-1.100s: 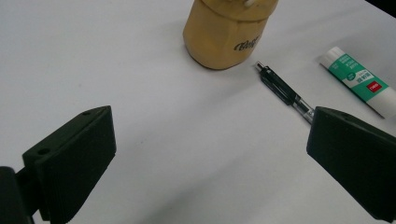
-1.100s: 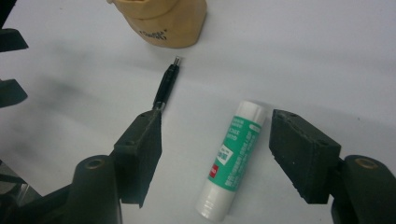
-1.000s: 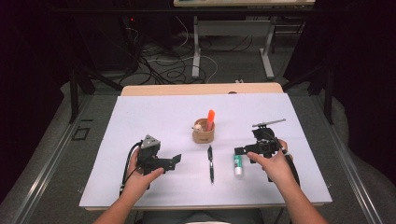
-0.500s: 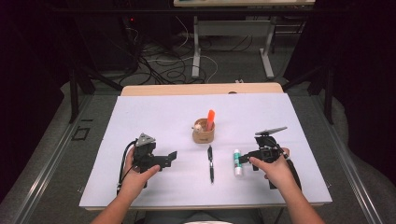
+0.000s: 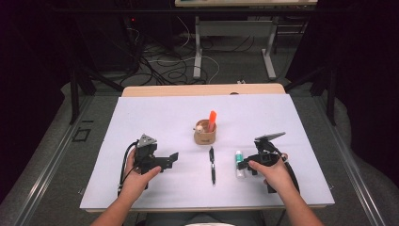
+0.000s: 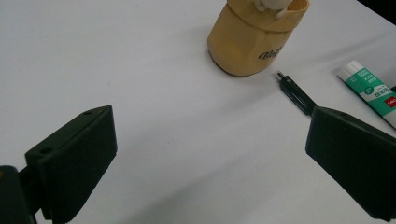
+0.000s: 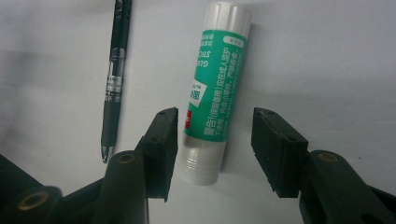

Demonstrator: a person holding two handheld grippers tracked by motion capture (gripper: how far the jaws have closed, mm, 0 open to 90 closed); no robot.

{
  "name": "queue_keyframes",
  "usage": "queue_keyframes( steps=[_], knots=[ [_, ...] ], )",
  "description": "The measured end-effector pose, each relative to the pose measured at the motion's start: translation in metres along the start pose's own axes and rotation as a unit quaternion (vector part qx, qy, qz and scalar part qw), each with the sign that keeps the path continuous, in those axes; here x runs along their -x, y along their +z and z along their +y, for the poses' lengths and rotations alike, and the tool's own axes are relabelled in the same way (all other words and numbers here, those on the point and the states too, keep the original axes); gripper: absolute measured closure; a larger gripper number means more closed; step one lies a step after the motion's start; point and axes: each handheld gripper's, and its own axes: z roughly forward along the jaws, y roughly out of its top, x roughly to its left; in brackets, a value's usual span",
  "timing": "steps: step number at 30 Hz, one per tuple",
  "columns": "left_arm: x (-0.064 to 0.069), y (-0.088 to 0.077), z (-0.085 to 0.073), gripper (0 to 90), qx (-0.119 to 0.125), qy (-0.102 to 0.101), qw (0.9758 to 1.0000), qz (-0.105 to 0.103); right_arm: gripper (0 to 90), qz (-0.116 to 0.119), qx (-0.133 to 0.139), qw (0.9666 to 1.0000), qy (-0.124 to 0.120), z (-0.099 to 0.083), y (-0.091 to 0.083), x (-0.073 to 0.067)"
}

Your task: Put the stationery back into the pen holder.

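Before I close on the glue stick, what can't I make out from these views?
- Glue stick: in the right gripper view, whether the left jaw touches it; its edge overlaps the stick.
- Pen: in the left gripper view, its lower part hides behind the jaw.
- Cup: top cut off there; contents small in the high view.

The right gripper (image 7: 215, 149) has sunk onto the glue stick (image 7: 212, 93); its jaws have just been closing, now straddling the stick's near end.
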Motion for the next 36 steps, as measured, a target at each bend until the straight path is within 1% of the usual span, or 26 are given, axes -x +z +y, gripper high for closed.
queue_keyframes(
  steps=[1, 2, 3, 5, 6, 7, 9, 10, 11, 12, 13, 15, 16, 18, 21, 22, 23, 24, 27, 28, 29, 30, 31, 32, 33, 36],
  knots=[
    [0.0, 0.0, 0.0, 2.1, 0.0, -0.001, 1.0, 0.0, 51.0, 0.003, -0.002, 1.0, 0.006, 0.0, 0.0, 0.0],
    [0.0, 0.001, 0.0, 2.1, 0.0, 0.001, 1.0, -0.001, 51.0, 0.004, 0.001, 1.0, 0.008, 0.0, 0.001, 0.0],
    [0.0, 0.001, 0.0, 2.1, -0.001, 0.002, 1.0, -0.001, 51.0, 0.007, -0.002, 0.9999, 0.009, 0.0, 0.001, 0.0],
    [0.0, 0.001, 0.0, 2.1, -0.002, 0.001, 1.0, 0.0, 51.4, 0.007, 0.0, 1.0, 0.003, 0.0, 0.004, 0.001],
    [0.0, 0.001, 0.0, 2.1, -0.003, 0.0, 1.0, 0.001, 51.6, 0.006, -0.001, 1.0, 0.007, 0.001, 0.005, 0.001],
    [0.0, 0.002, 0.0, 2.1, -0.002, 0.0, 1.0, 0.0, 51.8, 0.008, -0.007, 0.9998, 0.014, 0.001, 0.005, 0.0],
    [-0.001, 0.002, 0.0, 2.1, -0.002, -0.001, 1.0, 0.0, 54.2, 0.011, -0.01, 0.9998, 0.013, 0.001, 0.007, 0.0],
    [-0.001, 0.002, 0.0, 2.1, -0.002, -0.001, 1.0, 0.0, 54.6, 0.005, -0.019, 0.9997, 0.012, 0.002, 0.007, -0.002],
    [-0.001, 0.002, 0.0, 2.1, -0.002, -0.001, 1.0, 0.001, 54.7, 0.005, -0.022, 0.9996, 0.015, 0.002, 0.008, -0.002],
    [0.0, 0.002, 0.0, 2.1, -0.002, -0.001, 1.0, 0.001, 54.7, 0.008, -0.02, 0.9997, 0.012, 0.002, 0.009, -0.002],
    [0.0, 0.002, 0.0, 2.1, -0.002, 0.0, 1.0, 0.001, 54.7, 0.015, -0.017, 0.9995, 0.02, 0.002, 0.01, -0.003],
    [0.0, 0.001, 0.0, 2.1, -0.004, 0.003, 1.0, 0.001, 54.7, 0.012, -0.023, 0.9996, 0.015, 0.002, 0.012, -0.003],
    [0.0, 0.002, 0.0, 2.1, -0.003, 0.002, 1.0, 0.002, 54.7, 0.011, -0.021, 0.9996, 0.016, 0.003, 0.013, -0.003],
    [0.001, 0.002, -0.001, 2.1, -0.003, 0.002, 1.0, 0.001, 55.3, 0.008, -0.026, 0.9996, 0.012, 0.003, 0.014, -0.003],
    [0.0, 0.003, 0.0, 2.1, -0.003, 0.003, 1.0, -0.001, 60.0, 0.004, -0.032, 0.9992, 0.023, 0.005, 0.015, -0.004],
    [0.0, 0.003, -0.001, 2.1, -0.004, 0.003, 1.0, -0.001, 61.2, 0.005, -0.028, 0.9994, 0.02, 0.005, 0.015, -0.002],
    [0.0, 0.003, -0.001, 2.1, -0.004, 0.002, 1.0, 0.0, 61.4, 0.004, -0.028, 0.9993, 0.023, 0.005, 0.015, -0.001],
    [0.0, 0.003, -0.001, 2.1, -0.004, 0.002, 1.0, 0.0, 61.8, 0.011, -0.03, 0.9989, 0.034, 0.006, 0.015, -0.001],
    [0.0, 0.003, -0.001, 2.1, -0.004, 0.002, 1.0, -0.001, 62.9, 0.014, -0.039, 0.9984, 0.04, 0.006, 0.014, 0.003],
    [0.0, 0.003, -0.001, 2.1, -0.006, 0.004, 1.0, -0.001, 63.4, 0.017, -0.035, 0.9985, 0.039, 0.006, 0.014, 0.004],
    [0.0, 0.003, -0.001, 2.1, -0.005, 0.005, 1.0, -0.001, 63.9, 0.023, -0.027, 0.9984, 0.044, 0.005, 0.015, 0.005],
    [0.0, 0.003, -0.001, 2.1, -0.005, 0.005, 1.0, -0.001, 64.4, 0.02, -0.038, 0.9977, 0.052, 0.006, 0.014, 0.005],
    [0.0, 0.003, -0.001, 2.1, -0.004, 0.003, 1.0, -0.001, 64.7, 0.022, -0.039, 0.9978, 0.049, 0.006, 0.014, 0.006],
    [0.0, 0.003, -0.001, 2.1, -0.004, 0.003, 1.0, -0.001, 64.8, 0.028, -0.035, 0.9977, 0.052, 0.005, 0.014, 0.007],
    [0.0, 0.003, -0.001, 2.1, -0.004, 0.004, 1.0, -0.001, 64.9, 0.026, -0.038, 0.9975, 0.054, 0.005, 0.014, 0.007],
    [-0.001, 0.003, -0.001, 2.1, -0.005, 0.005, 1.0, 0.001, 65.1, 0.029, -0.034, 0.9977, 0.051, 0.005, 0.014, 0.008]
  ],
)
